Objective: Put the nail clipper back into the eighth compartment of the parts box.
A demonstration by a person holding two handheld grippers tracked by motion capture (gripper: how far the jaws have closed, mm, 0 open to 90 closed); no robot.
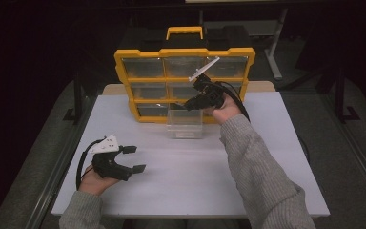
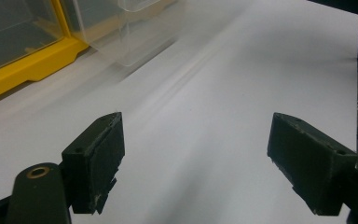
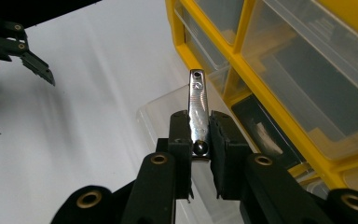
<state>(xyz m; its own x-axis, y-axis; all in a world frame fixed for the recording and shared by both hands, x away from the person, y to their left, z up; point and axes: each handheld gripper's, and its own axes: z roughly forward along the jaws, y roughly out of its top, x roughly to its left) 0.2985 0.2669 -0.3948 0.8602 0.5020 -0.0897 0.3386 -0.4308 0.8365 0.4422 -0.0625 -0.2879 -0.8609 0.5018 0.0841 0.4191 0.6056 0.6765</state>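
A metal nail clipper [image 3: 198, 107] is pinched upright between the jaws of my right gripper [image 3: 199, 126]. In the high view, the right gripper [image 1: 189, 104] hangs just above a clear plastic drawer [image 1: 185, 125] that sits on the table in front of a yellow organiser [image 1: 162, 80]. The right gripper view has this drawer [image 3: 158, 112] under the clipper, beside the organiser [image 3: 247, 60]. My left gripper [image 1: 134, 158] rests low at the table's left, open and holding nothing. Its jaws [image 2: 196, 154] stand wide apart over bare white tabletop.
The organiser stands upright at the back of the white table [image 1: 195, 191], with several clear drawers and one dark open slot [image 3: 256, 126] behind the loose drawer. The drawer [image 2: 130, 32] and yellow frame [image 2: 32, 65] lie ahead-left of the left gripper.
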